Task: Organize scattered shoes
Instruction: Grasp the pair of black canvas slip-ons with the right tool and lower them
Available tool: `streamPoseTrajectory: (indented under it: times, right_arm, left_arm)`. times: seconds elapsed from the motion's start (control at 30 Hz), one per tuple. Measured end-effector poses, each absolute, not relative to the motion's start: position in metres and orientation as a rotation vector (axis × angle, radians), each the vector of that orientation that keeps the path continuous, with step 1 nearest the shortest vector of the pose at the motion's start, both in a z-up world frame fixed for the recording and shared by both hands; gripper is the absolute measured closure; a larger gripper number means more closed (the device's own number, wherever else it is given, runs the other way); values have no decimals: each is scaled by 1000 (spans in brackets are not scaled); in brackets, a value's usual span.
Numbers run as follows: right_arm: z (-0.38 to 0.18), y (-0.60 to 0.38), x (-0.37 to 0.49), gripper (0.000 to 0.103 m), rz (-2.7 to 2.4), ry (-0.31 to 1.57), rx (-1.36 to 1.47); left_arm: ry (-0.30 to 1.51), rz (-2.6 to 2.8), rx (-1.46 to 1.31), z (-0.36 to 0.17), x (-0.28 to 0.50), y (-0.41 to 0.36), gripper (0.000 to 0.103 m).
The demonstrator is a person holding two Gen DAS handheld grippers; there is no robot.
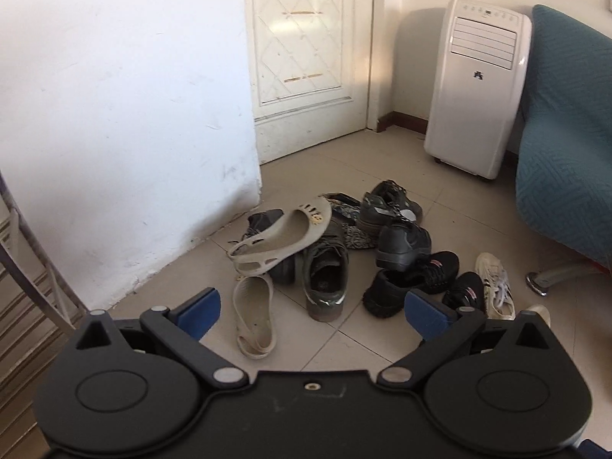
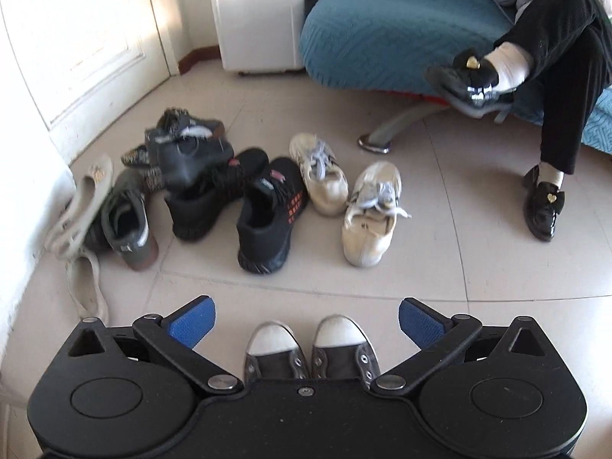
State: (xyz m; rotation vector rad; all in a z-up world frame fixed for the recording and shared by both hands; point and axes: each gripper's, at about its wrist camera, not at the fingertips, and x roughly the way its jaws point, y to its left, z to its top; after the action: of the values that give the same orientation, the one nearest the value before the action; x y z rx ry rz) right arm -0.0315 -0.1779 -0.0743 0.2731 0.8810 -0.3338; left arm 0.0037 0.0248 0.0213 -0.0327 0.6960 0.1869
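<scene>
Pale floor tiles (image 2: 440,267) run to a white panelled door (image 1: 310,46), with the shoes heaped just off the white wall corner (image 1: 153,114). Both the left tongs (image 1: 311,308) and right tongs (image 2: 306,321) hang spread wide, holding nothing, short of the pile. Nearest lie two beige rubber slingback flats (image 1: 256,317), floppy and light; pinch a side wall. Beyond, the olive canvas sneaker (image 1: 325,279), black knit trainers (image 2: 271,210) and cream lace-up sneakers (image 2: 367,210) look stiffer; their heel collars seem the best hold.
</scene>
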Motion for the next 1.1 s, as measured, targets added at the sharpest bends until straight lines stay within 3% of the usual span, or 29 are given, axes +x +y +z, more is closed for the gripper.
streamPoseTrajectory:
  times: [0.23, 0.4, 0.8, 0.93, 1.03, 1.1]
  right_arm:
    - [-52, -169, -24, 0, -274, 836, 261]
    - [-66, -173, -25, 0, -281, 860, 253]
    - [-179, -173, -55, 1, -291, 1064, 244]
    - [-236, -144, -60, 20, -169, 1135, 148]
    - [-259, -133, -63, 20, -112, 1120, 121]
    - [-266, -133, -66, 13, -146, 1131, 141]
  left_arm:
    - [753, 202, -8, 13, 7, 29, 0]
    - [783, 186, 24, 0, 11, 23, 0]
    - [812, 137, -11, -16, 20, 24, 0]
    - [790, 131, -42, -13, 17, 32, 0]
    - [768, 83, -35, -16, 12, 34, 0]
    - [780, 62, -22, -20, 8, 31, 0]
